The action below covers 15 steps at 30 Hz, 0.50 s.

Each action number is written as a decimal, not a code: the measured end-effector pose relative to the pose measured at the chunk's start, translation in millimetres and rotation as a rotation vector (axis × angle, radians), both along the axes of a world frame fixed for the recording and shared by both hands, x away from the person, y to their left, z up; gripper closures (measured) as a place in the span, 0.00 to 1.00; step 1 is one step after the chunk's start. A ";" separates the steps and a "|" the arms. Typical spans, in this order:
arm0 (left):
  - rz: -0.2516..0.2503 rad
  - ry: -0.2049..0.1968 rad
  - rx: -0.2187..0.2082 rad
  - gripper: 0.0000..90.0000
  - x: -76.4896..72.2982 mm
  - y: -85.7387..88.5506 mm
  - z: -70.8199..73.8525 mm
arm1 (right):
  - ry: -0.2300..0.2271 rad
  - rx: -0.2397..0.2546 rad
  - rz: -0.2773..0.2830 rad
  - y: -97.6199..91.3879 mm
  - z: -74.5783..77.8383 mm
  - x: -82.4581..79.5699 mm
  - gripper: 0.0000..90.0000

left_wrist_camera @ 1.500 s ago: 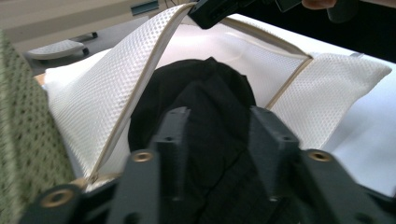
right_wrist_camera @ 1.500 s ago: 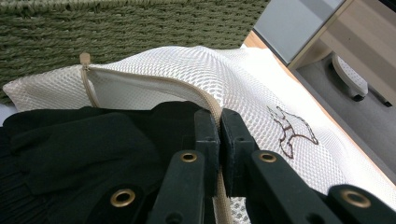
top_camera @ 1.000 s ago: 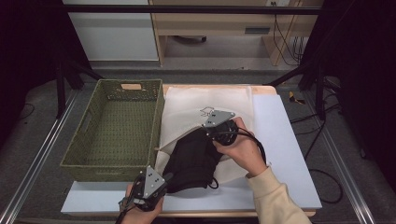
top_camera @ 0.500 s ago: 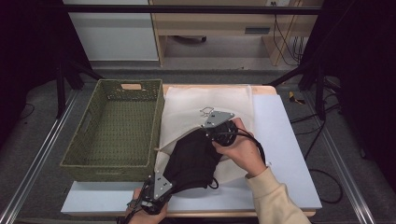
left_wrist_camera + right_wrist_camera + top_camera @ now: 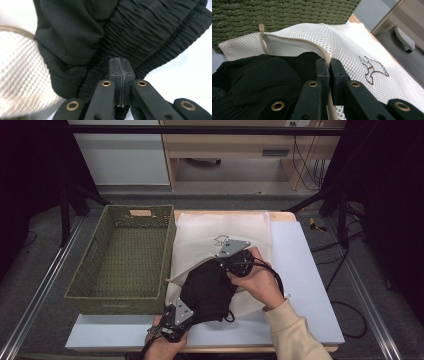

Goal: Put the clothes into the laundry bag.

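Fingers (image 5: pixel 329 75) pinch mesh bag (image 5: pixel 342 42) edge beside green basket (image 5: pixel 274 15).

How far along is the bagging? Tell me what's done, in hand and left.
Done: the mesh bag is unzipped. In hand: the right gripper pinches the zipper edge; the left gripper grips the black garment by its waistband, partly inside the opening. Left: push it fully in, then probably zip.

The left tool (image 5: pixel 176 316) has slid nearer along the black garment's (image 5: pixel 207 290) lower edge.
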<state>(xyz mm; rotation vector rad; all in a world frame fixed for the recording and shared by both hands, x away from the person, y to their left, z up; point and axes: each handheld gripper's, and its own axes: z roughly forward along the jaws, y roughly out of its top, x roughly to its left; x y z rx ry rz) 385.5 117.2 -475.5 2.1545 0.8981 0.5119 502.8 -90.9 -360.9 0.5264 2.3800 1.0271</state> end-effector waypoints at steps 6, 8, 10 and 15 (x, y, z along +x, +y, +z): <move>-0.014 -0.003 -0.019 1.00 7.6 -2.3 0.9 | 0.003 -0.006 0.006 1.6 -1.8 0.5 0.96; -0.014 -0.007 -0.018 1.00 10.0 -3.7 0.7 | 0.005 -0.009 0.004 2.3 -2.1 0.2 0.96; -0.018 -0.014 -0.018 1.00 11.7 -5.2 1.0 | 0.005 -0.009 0.005 2.7 -2.6 0.5 0.96; -0.013 -0.027 -0.021 1.00 18.5 -9.3 1.1 | 0.006 -0.017 0.009 4.3 -4.2 0.5 0.96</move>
